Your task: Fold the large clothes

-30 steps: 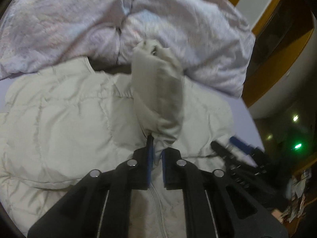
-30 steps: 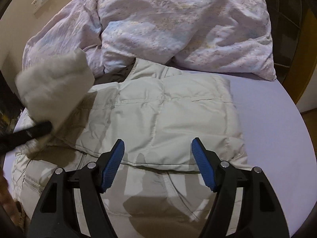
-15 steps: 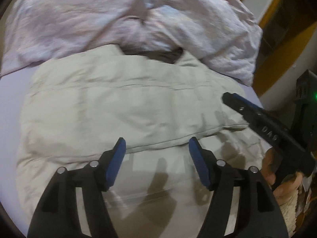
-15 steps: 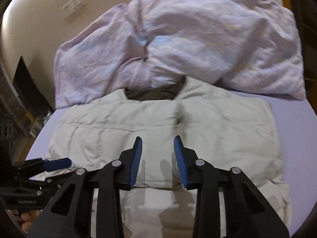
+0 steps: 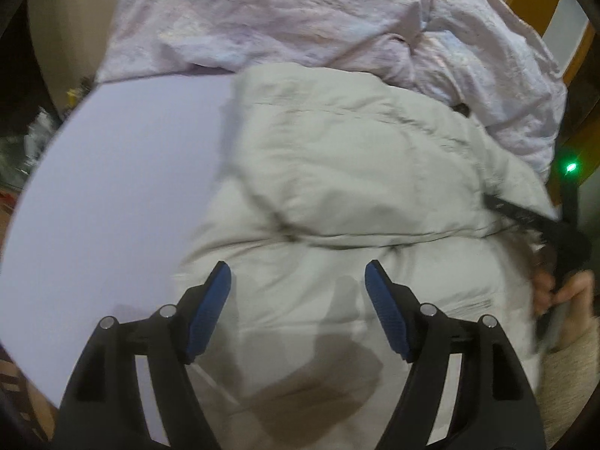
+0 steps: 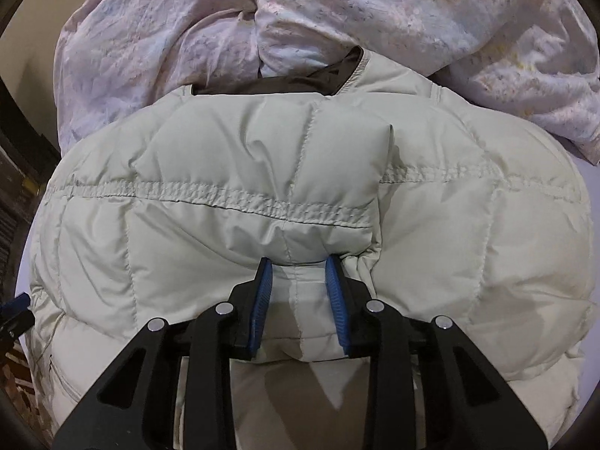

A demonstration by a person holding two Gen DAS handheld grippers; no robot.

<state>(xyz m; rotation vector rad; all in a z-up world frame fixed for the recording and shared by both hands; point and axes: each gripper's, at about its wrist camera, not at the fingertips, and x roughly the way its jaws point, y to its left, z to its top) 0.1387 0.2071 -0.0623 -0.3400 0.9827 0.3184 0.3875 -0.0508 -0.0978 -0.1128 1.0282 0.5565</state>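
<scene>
The puffy cream jacket is lying on the lilac bed, long axis running across me, collar toward the rumpled duvet. My right gripper is pinching its near folded edge; my left gripper is hovering over the near hem, jaws opening, nothing between them.
</scene>
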